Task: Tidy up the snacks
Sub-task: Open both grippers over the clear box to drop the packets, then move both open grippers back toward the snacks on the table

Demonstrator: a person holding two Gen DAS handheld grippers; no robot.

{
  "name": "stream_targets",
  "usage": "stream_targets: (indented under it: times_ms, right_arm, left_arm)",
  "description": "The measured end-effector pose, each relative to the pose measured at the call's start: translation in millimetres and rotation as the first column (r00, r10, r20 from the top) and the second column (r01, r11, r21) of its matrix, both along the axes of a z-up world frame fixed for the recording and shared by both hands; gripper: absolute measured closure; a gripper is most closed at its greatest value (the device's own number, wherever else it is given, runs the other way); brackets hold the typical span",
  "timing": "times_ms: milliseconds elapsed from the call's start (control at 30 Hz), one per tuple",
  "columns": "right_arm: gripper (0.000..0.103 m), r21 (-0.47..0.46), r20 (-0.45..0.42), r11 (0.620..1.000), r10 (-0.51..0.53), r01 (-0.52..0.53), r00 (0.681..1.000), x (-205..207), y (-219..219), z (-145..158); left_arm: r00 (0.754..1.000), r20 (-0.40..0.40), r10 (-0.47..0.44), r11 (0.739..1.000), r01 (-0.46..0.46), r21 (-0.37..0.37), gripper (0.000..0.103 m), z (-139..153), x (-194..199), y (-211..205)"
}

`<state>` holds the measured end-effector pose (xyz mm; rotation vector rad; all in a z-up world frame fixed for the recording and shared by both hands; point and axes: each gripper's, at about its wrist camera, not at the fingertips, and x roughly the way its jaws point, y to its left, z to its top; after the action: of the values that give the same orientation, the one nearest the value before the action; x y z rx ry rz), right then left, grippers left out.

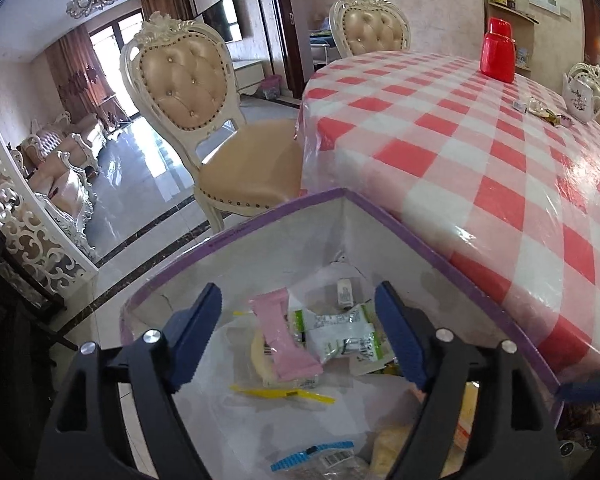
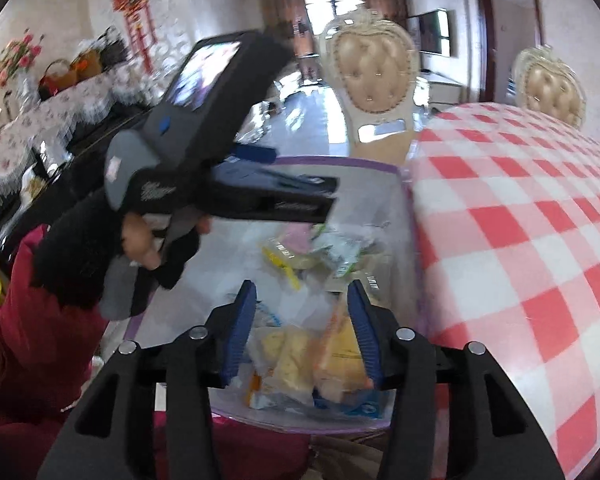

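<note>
A white box with a purple rim [image 1: 284, 248] stands against the table edge and holds several snack packets. My left gripper [image 1: 298, 300] hangs open over it, with nothing between its pads. Below it lie a pink packet [image 1: 284, 336], a green-and-white packet [image 1: 340, 332] and a yellow-edged clear bag [image 1: 284, 394]. In the right wrist view my right gripper [image 2: 300, 292] is open above the near end of the same box [image 2: 340, 162]. An orange packet [image 2: 338, 348] leans by its right pad, beside a pale yellow snack bag [image 2: 288, 356]. A gloved hand [image 2: 140, 240] holds the left gripper's handle.
The round table with a red-and-white checked cloth [image 1: 480, 160] lies to the right of the box. On it stand a red flask [image 1: 498, 56], a white teapot [image 1: 580, 100] and small wrappers [image 1: 544, 112]. A cream padded chair [image 1: 188, 92] stands behind the box. A red sleeve [image 2: 20, 340] is at the left.
</note>
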<state>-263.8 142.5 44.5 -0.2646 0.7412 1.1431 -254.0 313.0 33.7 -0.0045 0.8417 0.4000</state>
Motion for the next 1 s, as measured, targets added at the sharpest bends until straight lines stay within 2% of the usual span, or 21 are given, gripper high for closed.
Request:
stream_targets:
  times_ms: [33, 133, 200, 267, 367, 400, 467, 533, 600, 733, 867, 1000]
  right_arm:
    - [0.054, 0.004, -0.004, 1.0, -0.018, 0.018, 1.0, 5.4, -4.3, 0.3]
    - [0.044, 0.03, -0.018, 0.994, -0.102, 0.102, 0.995, 26.5, -28.8, 3.2]
    - [0.036, 0.05, -0.037, 0.987, -0.15, 0.151, 0.988, 41.5, -43.5, 4.6]
    - [0.029, 0.067, -0.04, 0.975, -0.209, 0.211, 0.977, 57.0, -62.9, 6.4]
    - [0.02, 0.079, -0.029, 0.947, -0.311, 0.312, 0.95, 79.6, -96.1, 8.5]
    - [0.016, 0.084, -0.031, 0.929, -0.36, 0.361, 0.933, 89.5, -111.8, 9.5]
    - [0.016, 0.093, -0.043, 0.897, -0.43, 0.432, 0.902, 107.2, -139.3, 11.2]
    - [0.016, 0.076, -0.033, 0.863, -0.498, 0.499, 0.866, 124.4, -163.6, 10.7]
    - [0.016, 0.015, 0.0, 0.805, -0.593, 0.593, 0.805, 150.3, -193.6, 7.5]
    - [0.016, -0.03, -0.005, 0.723, -0.691, 0.691, 0.723, 195.0, -245.3, -1.6]
    - [0.016, -0.031, -0.059, 0.636, -0.772, 0.771, 0.633, 242.6, -298.8, -10.9]
    - [0.016, 0.014, -0.101, 0.583, -0.808, 0.813, 0.581, 275.4, -332.6, -14.0]
  left_arm:
    - [1.0, -0.004, -0.004, 1.0, 0.004, 0.003, 0.022, -0.1, 1.8, -3.0]
    - [1.0, -0.005, -0.024, 1.0, 0.024, -0.007, 0.019, 3.0, 10.5, -14.8]
    - [0.999, -0.003, -0.044, 0.999, 0.043, -0.03, 0.013, 7.5, 20.2, -24.3]
    - [0.997, 0.003, -0.076, 0.995, 0.076, -0.07, 0.007, 15.9, 36.1, -40.9]
    - [0.989, 0.012, -0.144, 0.977, 0.145, -0.158, 0.005, 28.7, 70.4, -71.1]
    - [0.985, 0.018, -0.174, 0.966, 0.175, -0.189, 0.005, 32.1, 84.6, -82.8]
    - [0.974, 0.045, -0.222, 0.945, 0.226, -0.237, 0.004, 38.3, 122.4, -112.2]
    - [0.97, 0.062, -0.235, 0.937, 0.243, -0.249, 0.002, 37.1, 160.5, -140.7]
    - [0.972, 0.042, -0.23, 0.94, 0.234, -0.249, 0.002, 30.5, 196.5, -167.6]
    - [0.974, -0.004, -0.225, 0.952, 0.219, -0.215, 0.002, 10.5, 278.2, -226.7]
    - [0.977, 0.064, -0.202, 0.954, 0.211, -0.215, 0.002, 4.2, 326.8, -257.9]
    - [0.977, 0.165, -0.133, 0.957, 0.17, -0.235, 0.002, 7.8, 361.2, -272.2]
